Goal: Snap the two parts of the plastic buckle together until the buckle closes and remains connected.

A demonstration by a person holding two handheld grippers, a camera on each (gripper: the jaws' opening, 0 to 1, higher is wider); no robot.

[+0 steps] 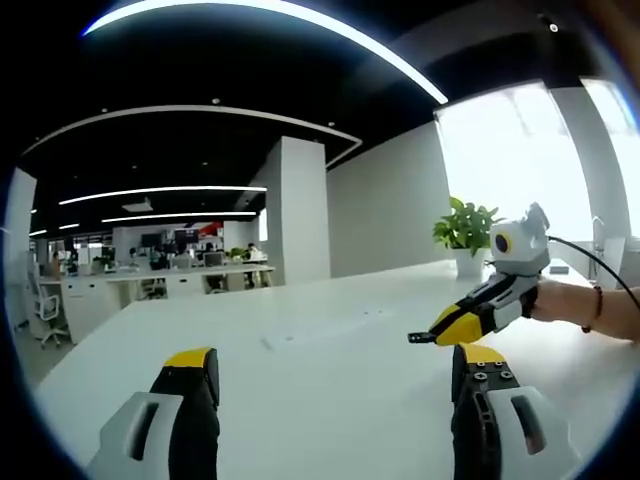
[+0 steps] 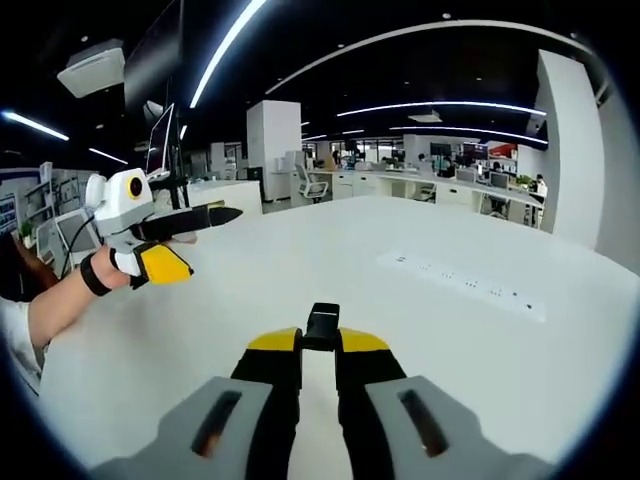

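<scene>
Left gripper (image 1: 335, 375) hovers over the white table (image 1: 300, 380) with its jaws spread wide and nothing between them (potted plant (image 1: 466, 232) sits at the table's far edge). Right gripper (image 2: 320, 342) is above the same table, jaws pinched nearly together on a black buckle part (image 2: 322, 326) poking out past its yellow tips.

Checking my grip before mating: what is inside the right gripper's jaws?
The right gripper is shut on a small black plastic buckle piece, whose tip pokes out. Its lower part is covered by the yellow pads.
</scene>
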